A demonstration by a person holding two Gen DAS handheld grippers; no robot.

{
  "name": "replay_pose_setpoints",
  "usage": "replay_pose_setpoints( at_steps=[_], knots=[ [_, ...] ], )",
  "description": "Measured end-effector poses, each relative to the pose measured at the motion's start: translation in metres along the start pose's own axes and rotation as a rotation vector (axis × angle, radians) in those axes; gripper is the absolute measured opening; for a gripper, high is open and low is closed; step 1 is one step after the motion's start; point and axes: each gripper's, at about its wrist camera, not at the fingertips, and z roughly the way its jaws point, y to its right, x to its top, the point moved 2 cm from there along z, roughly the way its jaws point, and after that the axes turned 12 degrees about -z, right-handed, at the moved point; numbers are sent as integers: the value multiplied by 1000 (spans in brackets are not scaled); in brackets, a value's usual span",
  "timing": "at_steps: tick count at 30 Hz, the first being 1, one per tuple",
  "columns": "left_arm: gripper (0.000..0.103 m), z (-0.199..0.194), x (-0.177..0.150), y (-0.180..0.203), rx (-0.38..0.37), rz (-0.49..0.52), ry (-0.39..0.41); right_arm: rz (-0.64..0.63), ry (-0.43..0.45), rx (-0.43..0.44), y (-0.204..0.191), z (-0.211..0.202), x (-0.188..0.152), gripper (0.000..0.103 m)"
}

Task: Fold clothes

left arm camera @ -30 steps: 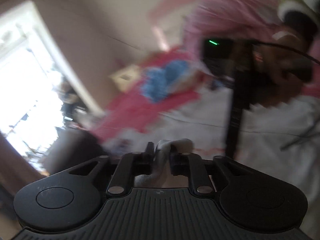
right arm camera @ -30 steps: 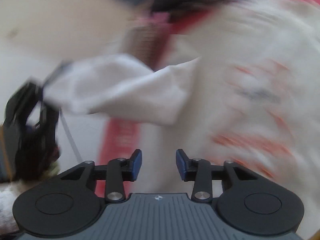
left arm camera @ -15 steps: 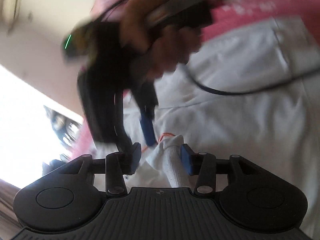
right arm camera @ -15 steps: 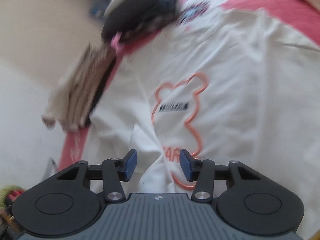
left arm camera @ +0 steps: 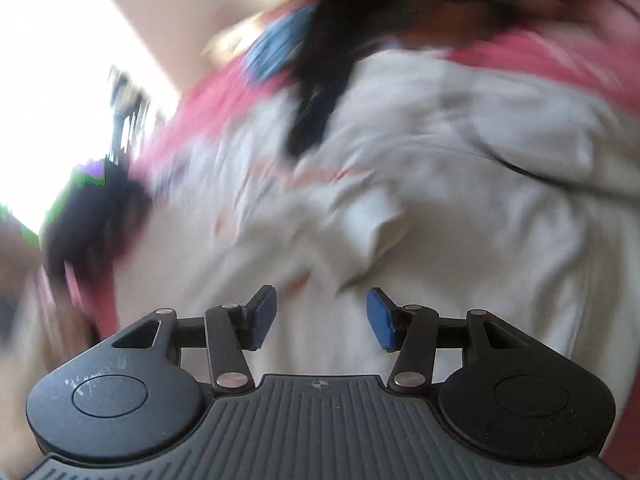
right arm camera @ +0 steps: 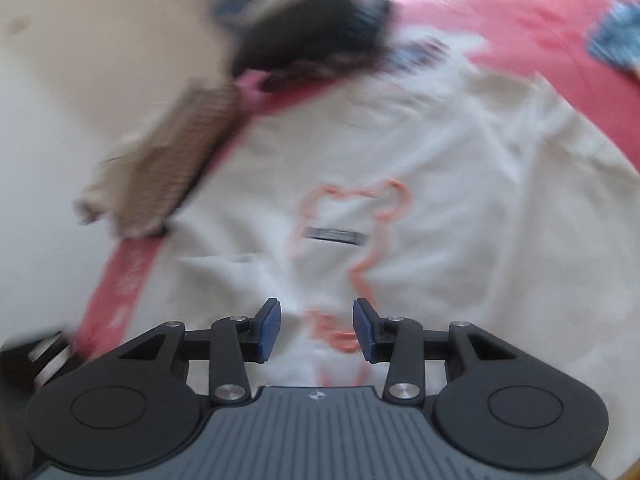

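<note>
left wrist view: heavy motion blur, details soft
left gripper [left arm camera: 321, 318]: jaws spread wide, blue pads apart, nothing between them
white shirt [left arm camera: 420, 184]: rumpled, fills the space ahead of the jaws and runs off to their right; faint orange print marks ahead-left of the jaws
pink cover [left arm camera: 192, 116]: under the shirt, showing past its far edge ahead-left of the jaws and again far right
blue patch [left arm camera: 276, 46]: on the pink cover, far ahead, slightly left of the jaws
dark blurred shape [left arm camera: 320, 80]: hangs over the shirt far ahead of the jaws; cannot tell what it is
dark heap [left arm camera: 92, 216]: left of the jaws, at the shirt's edge, too blurred to name
bright window [left arm camera: 52, 80]: far left, blown out

right wrist view: blurred, but print readable as an outline
right gripper [right arm camera: 316, 330]: jaws spread, empty, hovering over the shirt's lower print
white shirt [right arm camera: 460, 208]: lies spread flat, front up, straight ahead of the jaws and to both sides
orange bear outline [right arm camera: 360, 216]: printed on the shirt, just ahead of the jaws, small dark bar inside it
pink cover [right arm camera: 500, 28]: beyond the shirt, far ahead-right; a strip also left of the jaws
beige checked cloth [right arm camera: 172, 160]: ahead-left of the jaws, at the shirt's left edge
dark garment pile [right arm camera: 316, 36]: far ahead, slightly left, beyond the shirt's top edge
</note>
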Motion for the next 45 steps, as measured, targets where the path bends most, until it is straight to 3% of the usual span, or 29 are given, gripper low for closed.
replay_pose_setpoints(
  at_steps=[1, 4, 6, 11, 15, 18, 20, 22, 26, 30, 32, 34, 37, 42, 45],
  knots=[
    [50, 2, -2, -18, -34, -144, -35, -67, 11, 29, -12, -6, 0, 51],
    [50, 14, -6, -74, -161, -576, -88, -323, 7, 43, -54, -11, -12, 54],
    [50, 19, -8, -95, -225, -745, -72, -500, -3, 36, -80, -12, -23, 56],
    [51, 31, -9, -98, -314, -874, -65, -569, 5, 22, -93, -5, -29, 53],
    [51, 33, -20, -92, -373, -934, -81, -623, 11, 11, -103, 0, -34, 7],
    [51, 37, -38, -101, -473, -1066, -96, -660, 20, 14, -111, 2, -37, 7],
    [52, 40, -52, -108, -548, -1167, -117, -623, 83, 219, -111, -28, -36, 7],
    [54, 37, -65, -113, -564, -1221, -120, -662, 16, 302, -113, -30, -44, 8],
    [57, 37, -84, -112, -534, -1277, -139, -747, -173, 354, -120, -5, -71, 14],
    [57, 41, -82, -97, -465, -1193, -175, -736, -301, 380, -123, 12, -81, 16],
    [57, 38, -76, -87, -451, -1123, -179, -619, -230, 404, -107, 0, -65, 25],
    [57, 35, -69, -76, -456, -1061, -176, -498, -160, 424, -90, -11, -49, 40],
    [55, 37, -64, -60, -473, -1003, -189, -237, -80, 338, -48, -10, -30, 43],
    [53, 42, -64, -37, -484, -931, -226, 41, -214, 240, -10, 32, -42, 43],
    [47, 44, -62, -28, -475, -939, -222, 156, -238, 310, -7, 44, -52, 43]
  ],
)
